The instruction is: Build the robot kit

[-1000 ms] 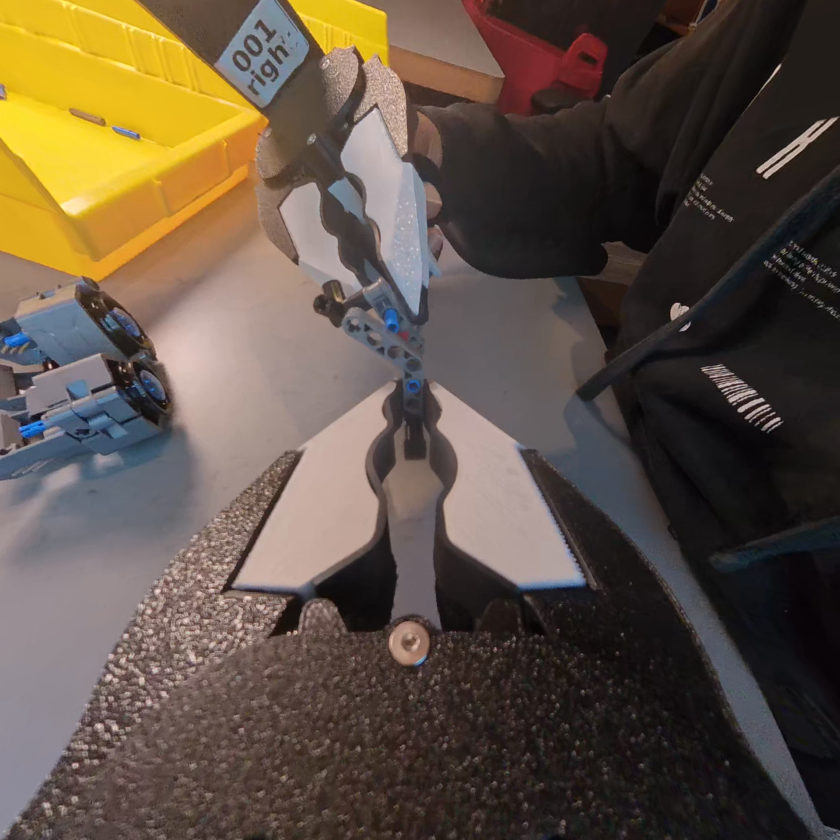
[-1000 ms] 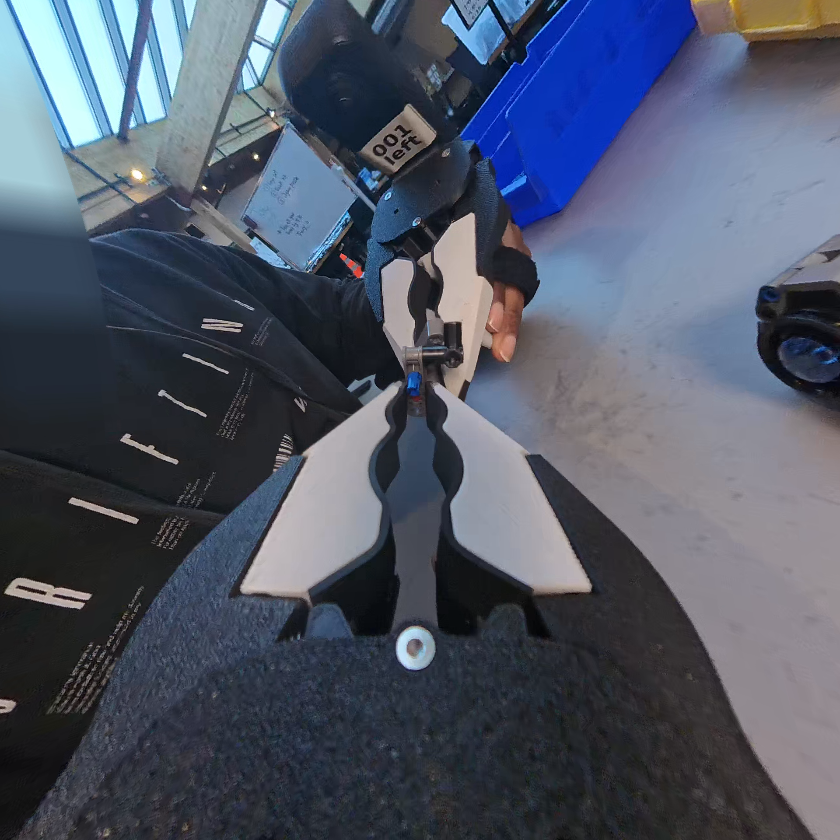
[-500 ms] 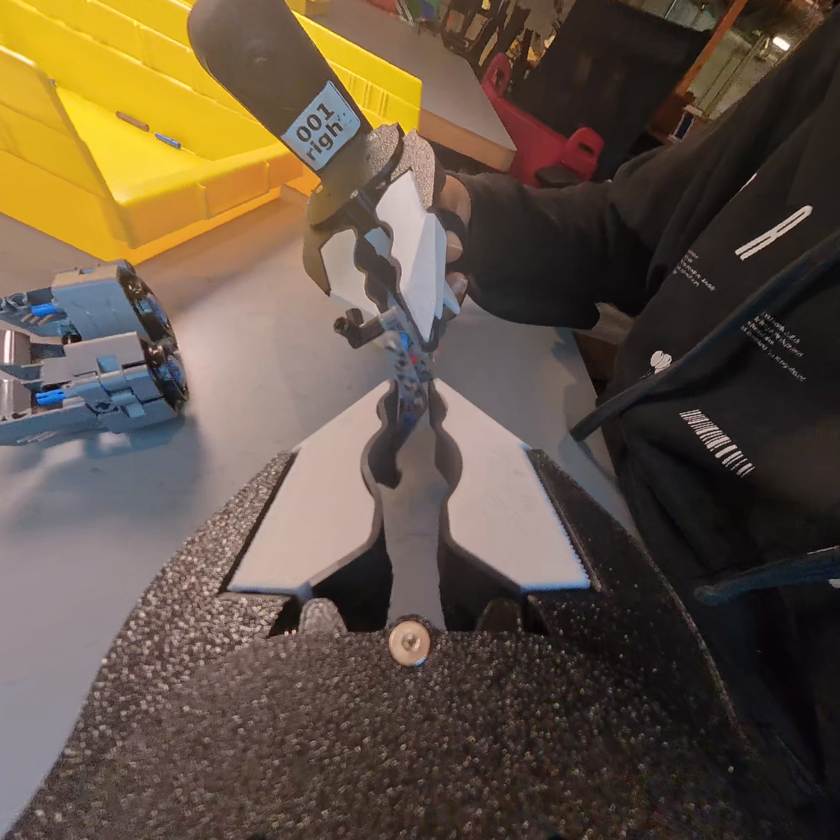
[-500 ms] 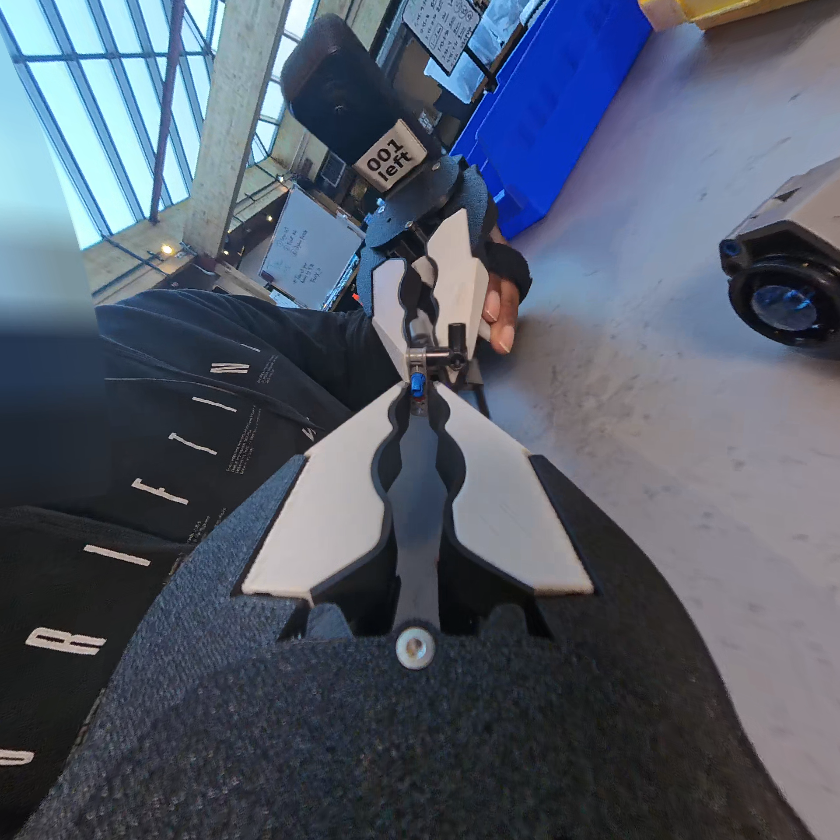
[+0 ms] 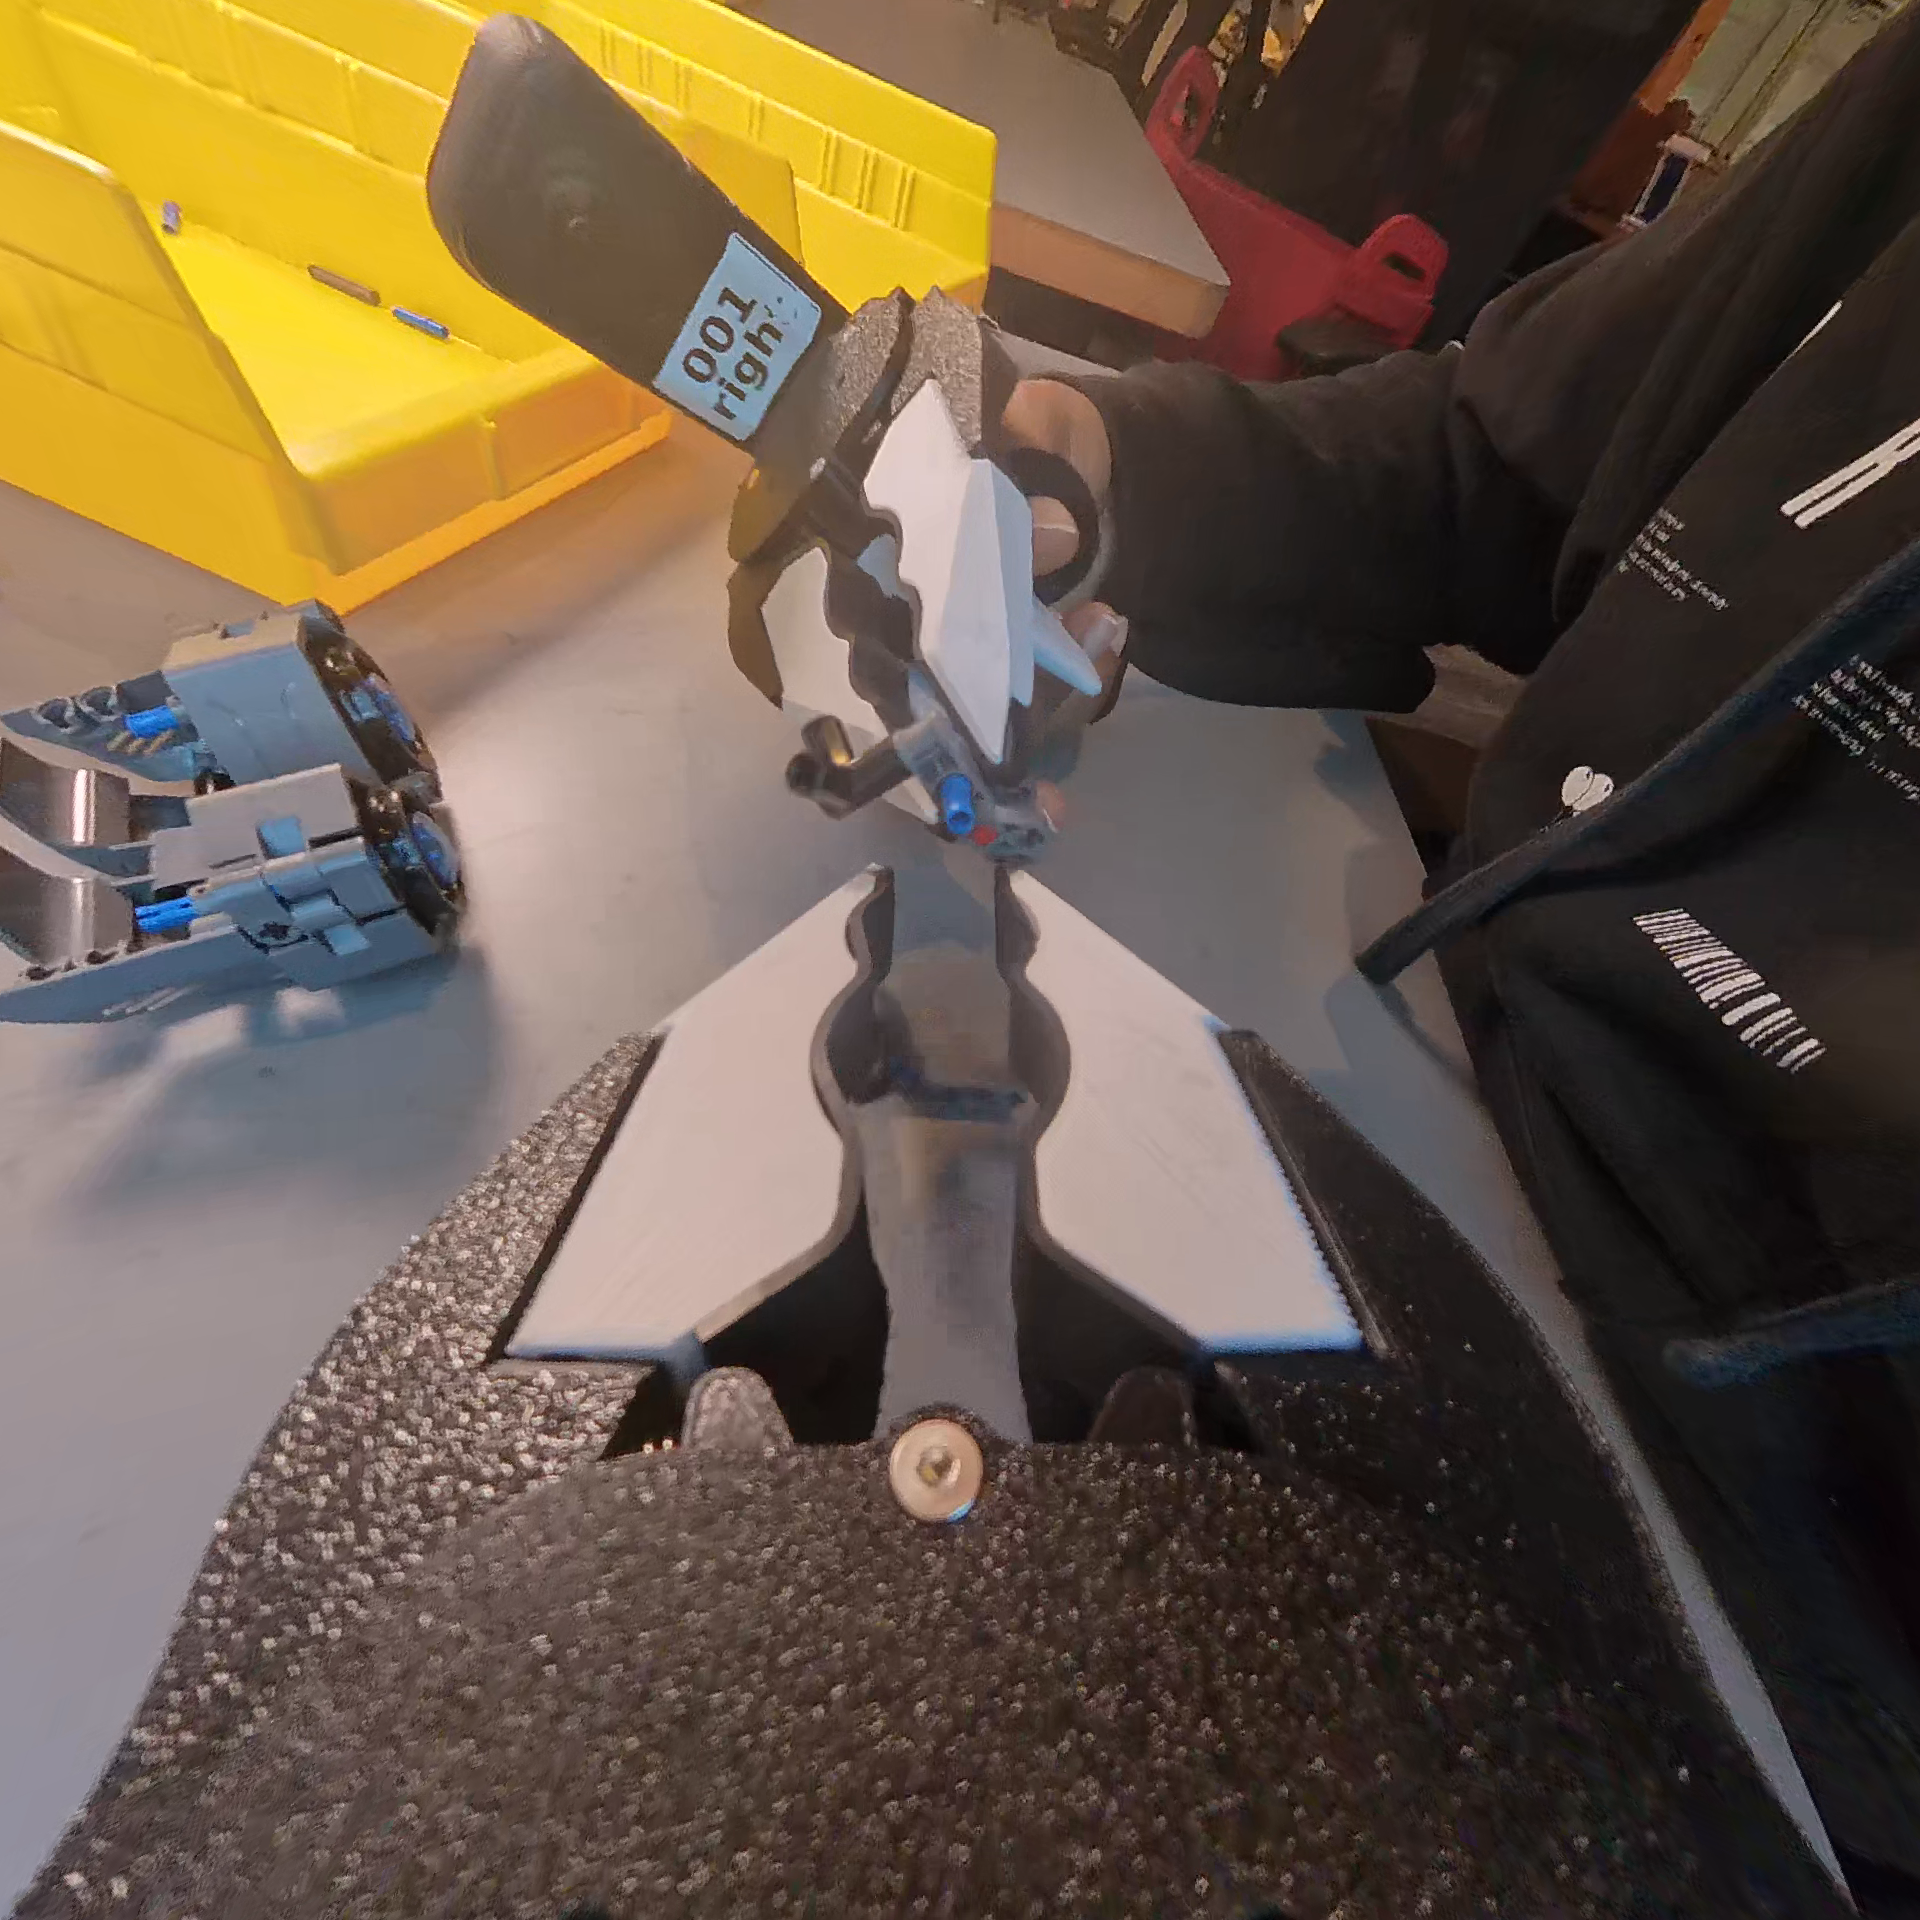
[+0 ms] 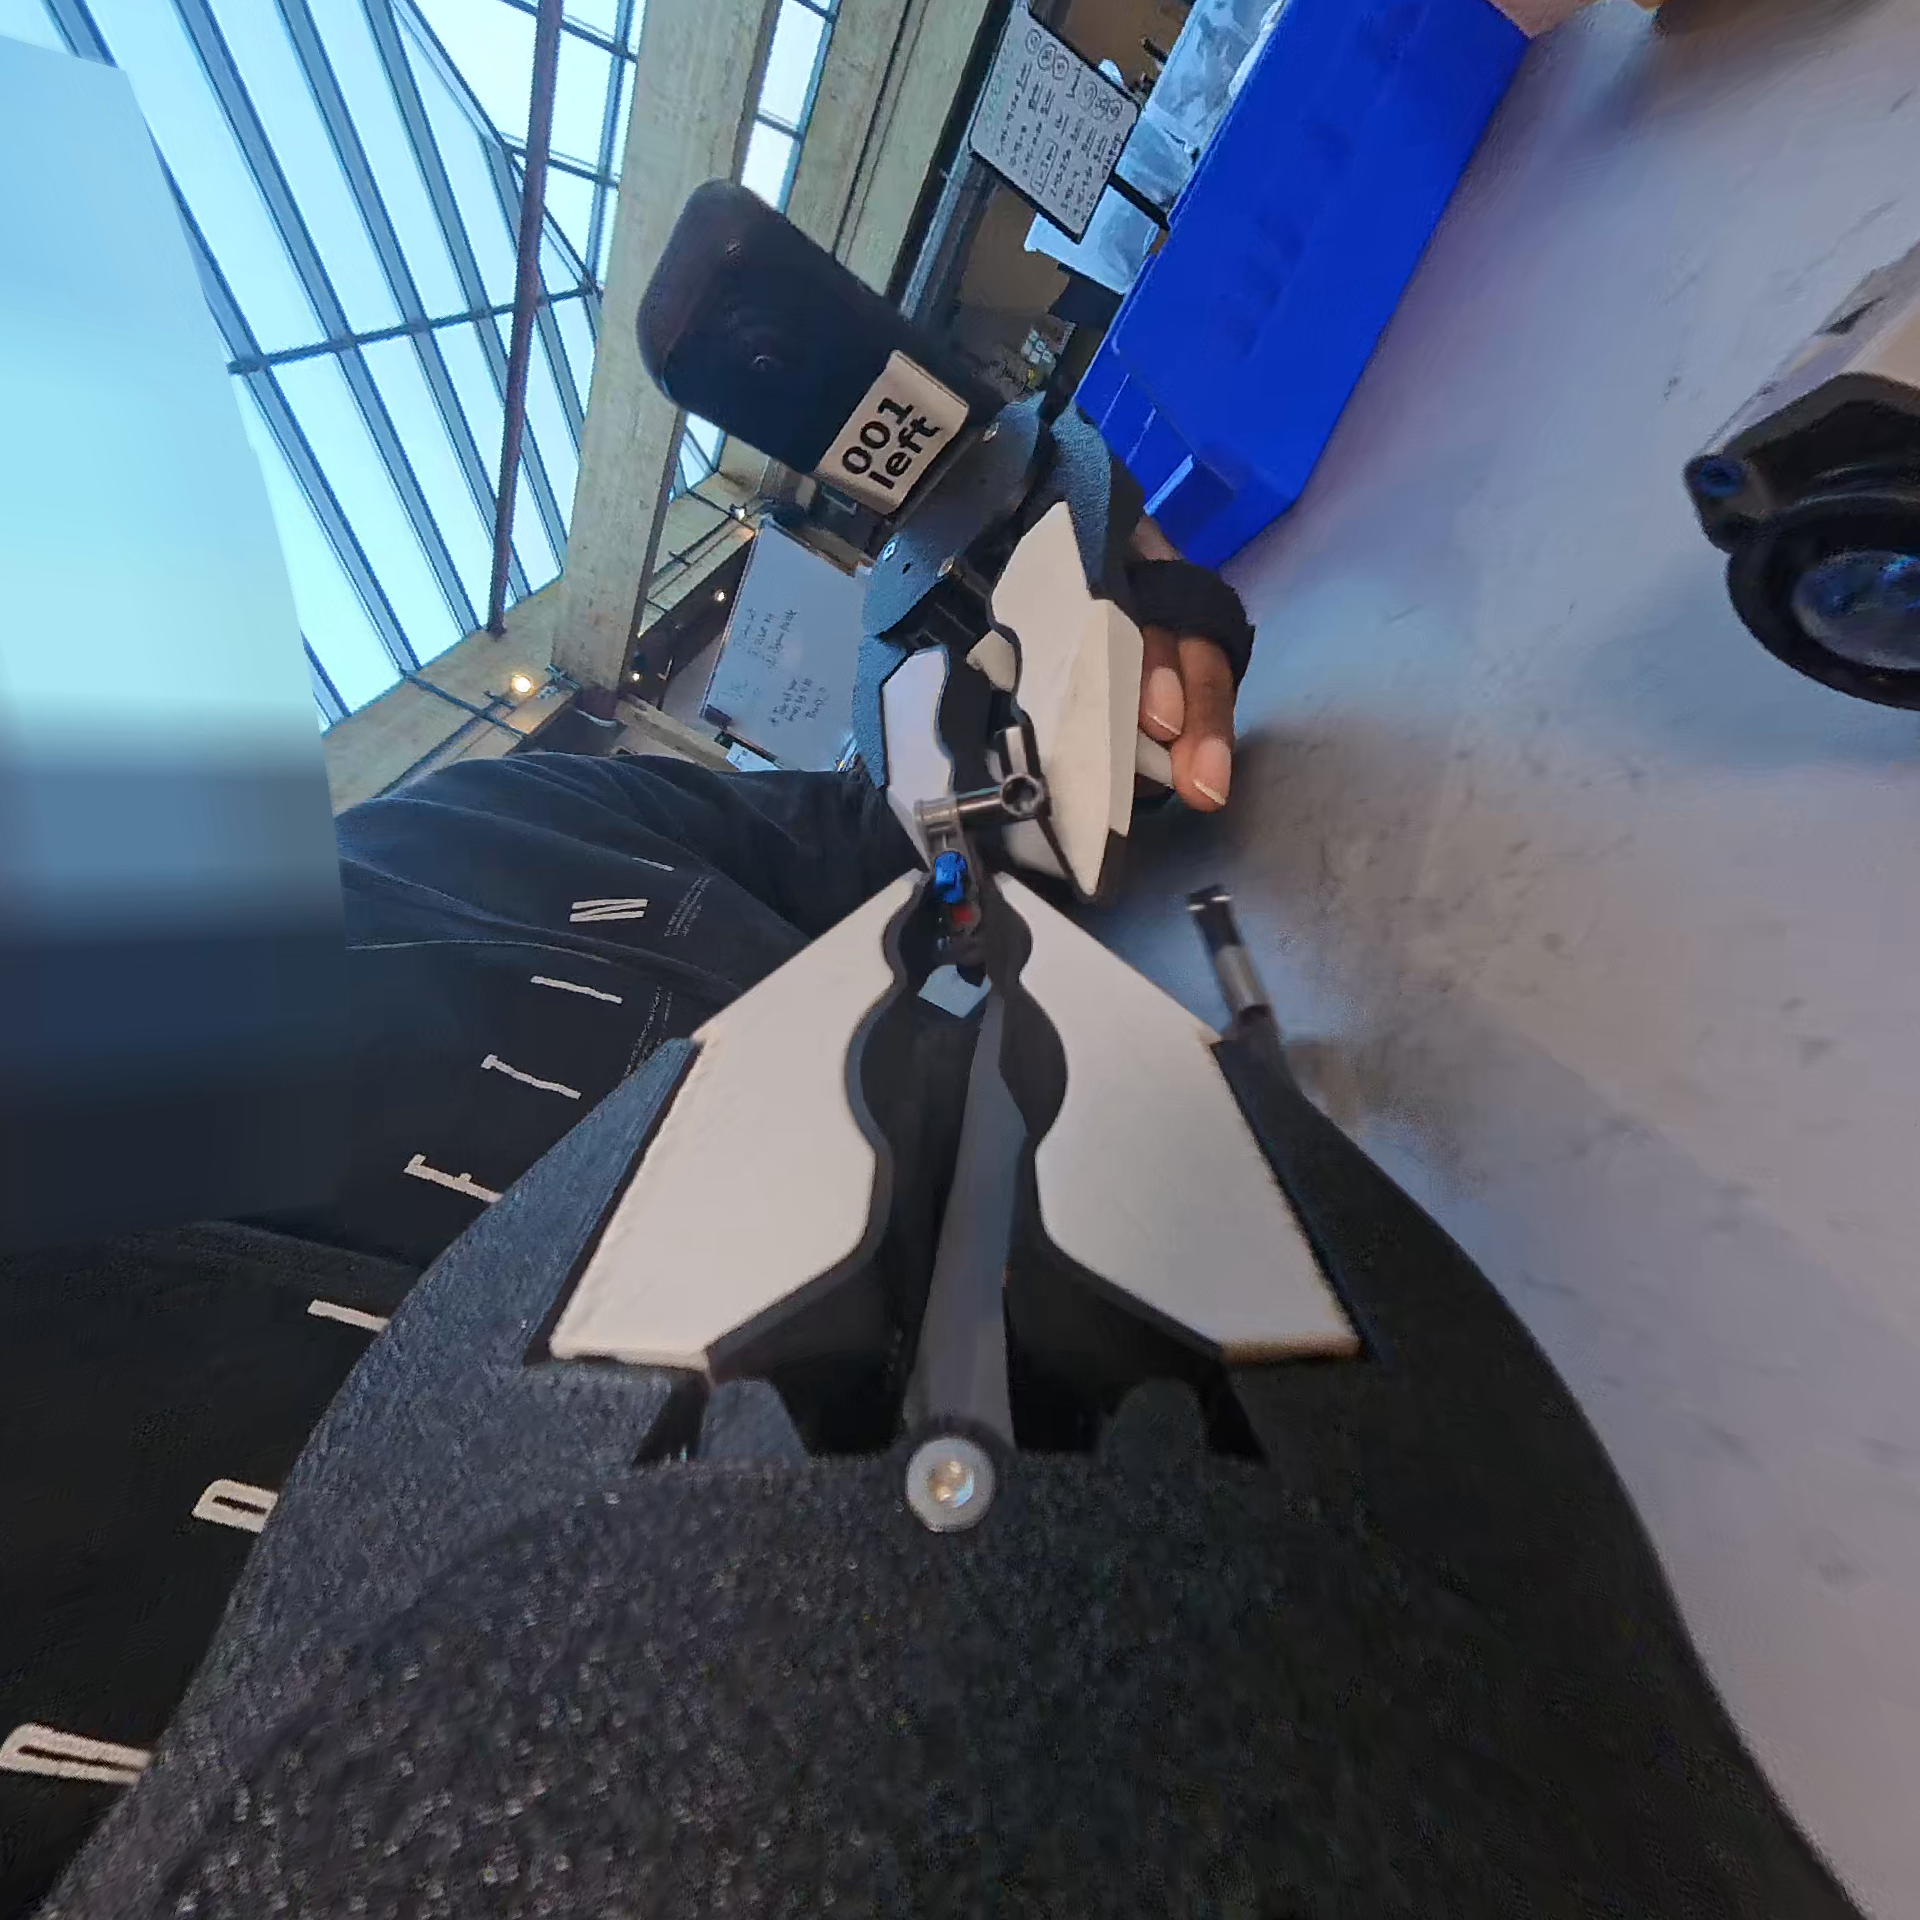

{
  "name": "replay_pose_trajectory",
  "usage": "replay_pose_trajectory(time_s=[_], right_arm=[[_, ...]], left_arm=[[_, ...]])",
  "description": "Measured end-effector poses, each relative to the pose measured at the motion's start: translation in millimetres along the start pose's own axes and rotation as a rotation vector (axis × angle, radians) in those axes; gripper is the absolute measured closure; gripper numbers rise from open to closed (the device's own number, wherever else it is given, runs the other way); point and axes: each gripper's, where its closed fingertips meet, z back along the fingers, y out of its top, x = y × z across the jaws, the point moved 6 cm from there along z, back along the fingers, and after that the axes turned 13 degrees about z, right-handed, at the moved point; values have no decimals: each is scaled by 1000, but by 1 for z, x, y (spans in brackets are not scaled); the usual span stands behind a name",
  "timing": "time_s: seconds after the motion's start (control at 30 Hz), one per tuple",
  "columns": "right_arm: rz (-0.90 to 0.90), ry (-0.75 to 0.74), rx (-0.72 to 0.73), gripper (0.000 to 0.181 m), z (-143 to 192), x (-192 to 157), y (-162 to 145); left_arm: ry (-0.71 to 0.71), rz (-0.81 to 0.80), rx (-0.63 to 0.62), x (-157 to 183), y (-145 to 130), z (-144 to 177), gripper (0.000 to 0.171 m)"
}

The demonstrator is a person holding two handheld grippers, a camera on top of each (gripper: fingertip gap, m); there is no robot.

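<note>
We see the right hand-held gripper (image 5: 940,764) lifted above the grey bench (image 5: 582,727), with its fingers pressed together on a small brick assembly (image 5: 961,816). This is a grey piece with a blue pin and a little red, and a black connector stands out to the left. Only the very tips of the fingers hold it.

The left hand-held gripper (image 5: 943,894) is just in front of it, tip towards tip. Its fingers are a little spread and nothing sits between the tips. Something dark and blurred shows in the hollow further back, and we cannot tell what it is.

In the right wrist view a short dark rod (image 6: 1226,956) shows loose, just to the right of the right hand-held gripper; we cannot tell if it rests on the bench.

On the left a grey brick model (image 5: 291,810) with black wheels lies on the bench. A yellow bin (image 5: 312,343) is far left behind it, and a blue bin (image 6: 1299,239) shows in the right wrist view.

In our judgement the hold is thin. The assembly could turn or slip out if the left fingers push against it, because so little of it is between the pads. The black connector could also catch on a finger and come off. The rod may roll away if something touches it.
</note>
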Motion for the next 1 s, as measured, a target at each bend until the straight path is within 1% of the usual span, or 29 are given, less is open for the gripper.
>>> replay_pose_trajectory(time_s=[0.07,0.13,0.3,0.37,0.47,0.53,0.63,0.73,0.8,0.83,0.87,0.9,1.0], right_arm=[[-10,-30,-5,174,1,5,-2],[-17,-39,-2,175,2,6,-2],[-9,-84,14,175,3,9,1],[-15,-99,25,175,4,12,1],[6,-144,32,175,5,15,2],[68,-198,39,174,5,16,5],[157,-214,90,174,5,10,14],[299,-273,131,174,4,5,22],[400,-315,164,175,3,-1,26],[457,-365,152,175,1,0,26],[512,-396,160,175,1,-2,28],[559,-394,158,176,-1,-5,28],[678,-424,138,175,-4,-13,29]], left_arm=[[30,-9,-24,-2,-2,-1,148],[54,-21,-21,-4,-1,1,146],[50,-45,-16,0,0,0,154],[49,-20,-6,-1,1,0,153],[26,86,14,-5,2,1,153],[-8,197,43,-10,4,2,153],[-104,358,125,-12,9,4,155],[-174,469,195,-14,12,7,157],[-229,513,245,-14,17,10,151],[-258,531,271,-13,19,12,149],[-254,536,282,-13,20,13,147],[-232,525,292,-15,20,15,160],[-255,519,307,-13,23,18,162]])
